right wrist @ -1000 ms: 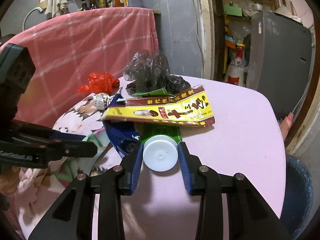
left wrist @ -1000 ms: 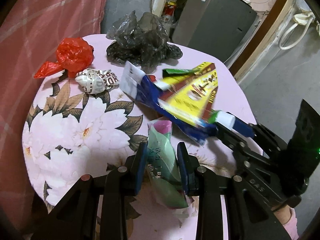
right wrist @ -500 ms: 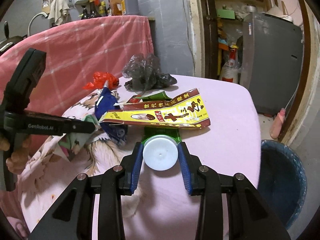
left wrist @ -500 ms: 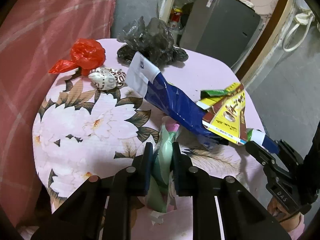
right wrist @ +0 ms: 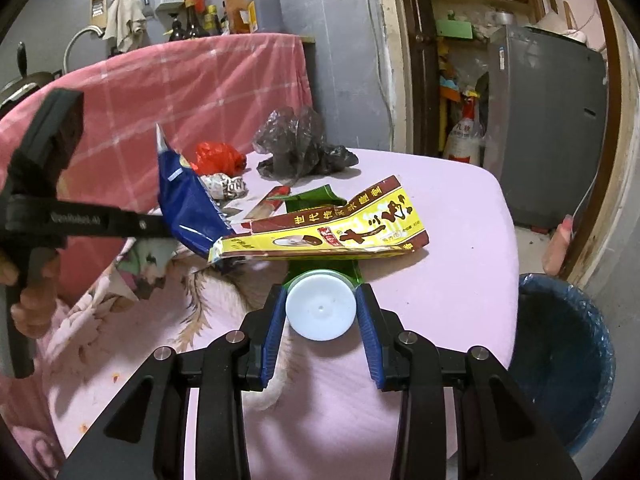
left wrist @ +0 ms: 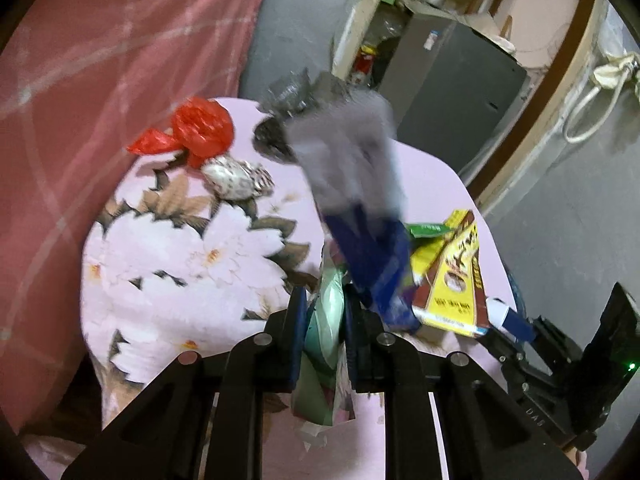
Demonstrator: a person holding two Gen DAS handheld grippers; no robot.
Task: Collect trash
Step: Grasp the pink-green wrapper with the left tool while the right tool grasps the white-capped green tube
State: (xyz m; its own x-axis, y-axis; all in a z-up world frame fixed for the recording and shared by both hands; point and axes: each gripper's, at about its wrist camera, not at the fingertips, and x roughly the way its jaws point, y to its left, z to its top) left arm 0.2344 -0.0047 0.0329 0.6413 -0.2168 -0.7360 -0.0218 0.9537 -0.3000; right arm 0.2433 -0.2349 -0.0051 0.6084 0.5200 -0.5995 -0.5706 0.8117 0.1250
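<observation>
The left gripper [left wrist: 323, 322] has its jaws clamped on one green wrapper [left wrist: 326, 312]; the right gripper [right wrist: 321, 308] grips one white-capped green bottle [right wrist: 320, 305]. One blue packet [right wrist: 186, 210], one yellow packet [right wrist: 340, 228], one red bag [left wrist: 198, 128] and one black bag [right wrist: 302, 148] sit over the counter [right wrist: 460, 220].

Black tool [right wrist: 321, 312], blue finger pads [right wrist: 370, 340], silver screws.

A pink floral cloth covers the tabletop [right wrist: 460, 216]. Behind it hangs a pink checked blanket [right wrist: 208, 80]; bottles [right wrist: 264, 4] line the ledge above. A grey fridge [right wrist: 548, 120] stands in the doorway beyond.
</observation>
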